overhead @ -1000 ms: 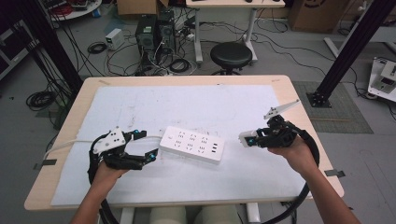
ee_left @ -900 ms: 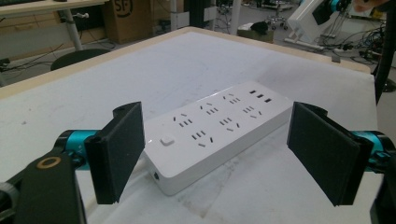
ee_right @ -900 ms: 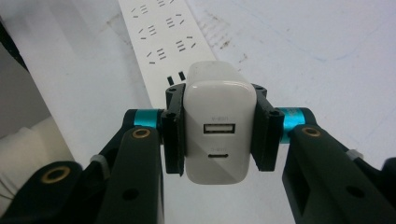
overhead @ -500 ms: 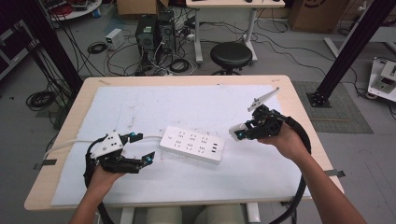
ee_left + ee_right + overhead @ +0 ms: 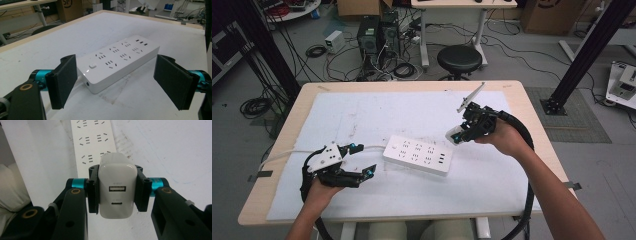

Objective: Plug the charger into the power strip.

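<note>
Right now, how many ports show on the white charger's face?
2: on the white plastic charger block clamped in the right gripper, a rectangular port above, a slimmer oval port below. Other faces are hidden.

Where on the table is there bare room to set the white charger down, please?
The white mat lies bare between the power strip and the far edge, and again on the near side right of the strip. It is crowded at the strip's left end, where the open left claw and the cord sit.

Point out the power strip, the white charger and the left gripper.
power strip [image 5: 417, 155], high view, middle of its top face.
white charger [image 5: 117, 186], right gripper view, face with the two ports.
left gripper [image 5: 364, 160], high view, gap between its open jaws.
</note>
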Demonstrator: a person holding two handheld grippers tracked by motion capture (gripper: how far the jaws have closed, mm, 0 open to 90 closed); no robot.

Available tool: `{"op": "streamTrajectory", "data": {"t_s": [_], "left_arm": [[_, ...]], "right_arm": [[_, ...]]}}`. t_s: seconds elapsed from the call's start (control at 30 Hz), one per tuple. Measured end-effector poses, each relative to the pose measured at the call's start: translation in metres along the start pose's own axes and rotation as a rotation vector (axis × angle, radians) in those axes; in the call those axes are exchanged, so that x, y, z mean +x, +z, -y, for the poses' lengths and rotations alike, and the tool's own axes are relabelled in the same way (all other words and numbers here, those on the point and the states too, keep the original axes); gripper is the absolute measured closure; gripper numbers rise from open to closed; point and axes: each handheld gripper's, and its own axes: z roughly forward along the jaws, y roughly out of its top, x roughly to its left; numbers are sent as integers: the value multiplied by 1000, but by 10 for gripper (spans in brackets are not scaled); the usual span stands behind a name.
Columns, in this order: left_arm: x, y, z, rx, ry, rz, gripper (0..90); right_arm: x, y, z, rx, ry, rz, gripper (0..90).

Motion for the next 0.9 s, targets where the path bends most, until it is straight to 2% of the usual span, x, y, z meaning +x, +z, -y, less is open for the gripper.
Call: {"op": "streamTrajectory", "data": {"t_s": [0.13,0.23,0.47,0.9], "left_arm": [[1,-3,2,-5,-6,-4,192],[2,-5,4,-7,-4,-7,195],[3,-8,10,-2,-1,-11,197],[3,-7,13,-4,3,-5,197]], "right_arm": [[2,6,-11,27,-13,2,638],[3,11,-21,38,-25,21,639],[5,21,-40,79,-57,3,638],[8,43,-55,133,-102,-19,638]]}}
